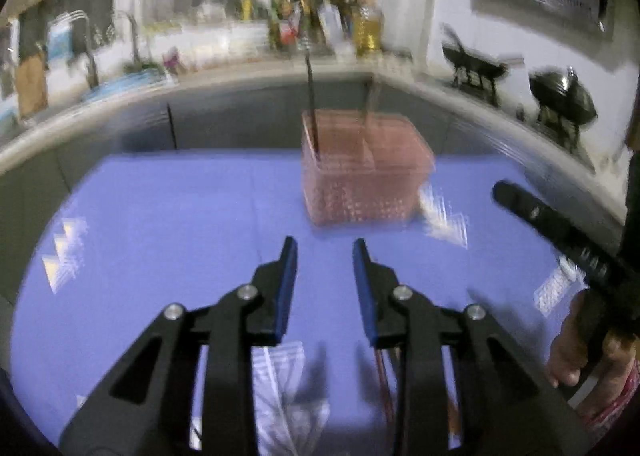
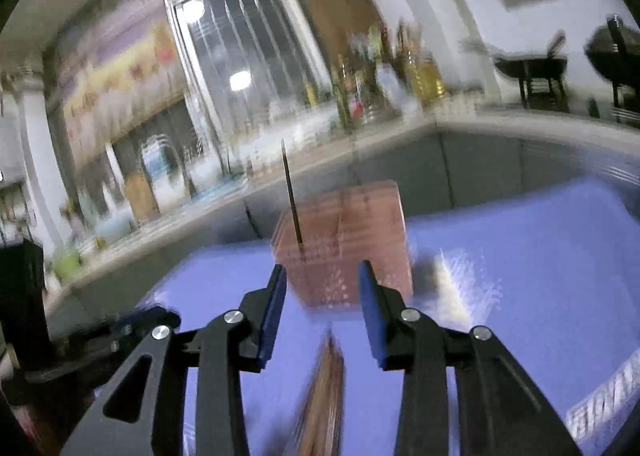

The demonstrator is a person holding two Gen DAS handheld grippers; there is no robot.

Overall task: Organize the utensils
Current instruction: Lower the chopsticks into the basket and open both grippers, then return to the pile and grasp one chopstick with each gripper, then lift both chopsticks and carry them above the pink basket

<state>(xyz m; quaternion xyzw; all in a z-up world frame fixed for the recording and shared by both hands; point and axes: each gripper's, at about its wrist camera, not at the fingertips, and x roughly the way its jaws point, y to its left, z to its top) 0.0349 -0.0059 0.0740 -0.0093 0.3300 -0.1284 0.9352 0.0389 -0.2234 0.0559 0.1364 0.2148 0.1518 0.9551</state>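
Left wrist view: the left gripper [image 1: 325, 246] is seen w/ fingers apart, nothing held between the blue pads [image 1: 286, 288]. It is held above a blue mat [image 1: 160, 224]. A pink basket [image 1: 366, 172] is seen ahead, upright on the mat, slightly right of centre, well apart from the fingertips. Two utensils are stood in it: a thin dark stick [image 1: 312, 112] in the left part and a paler handle [image 1: 370, 104] nearer the middle; exact type can't be told, too blurred. Clear packets [image 1: 446, 216] are seen just beside the basket's right side. At far right, the right gripper [image 1: 560, 232] is seen from the side, held by a hand [image 1: 576, 348]. A counter [image 1: 240, 72] w/ bottles [image 1: 368, 28] is seen behind.

Right wrist view: the right gripper [image 2: 322, 270] is also seen w/ fingers apart, nothing clamped. The basket [image 2: 344, 244] is seen just past the fingertips, w/ the dark stick [image 2: 292, 200] upright in it. A brown blurred streak [image 2: 324, 388], likely wooden utensils, is seen low between the fingers on the mat [image 2: 520, 256]; whether it's touched can't be told. A shiny packet [image 2: 460, 288] lies right of the basket.
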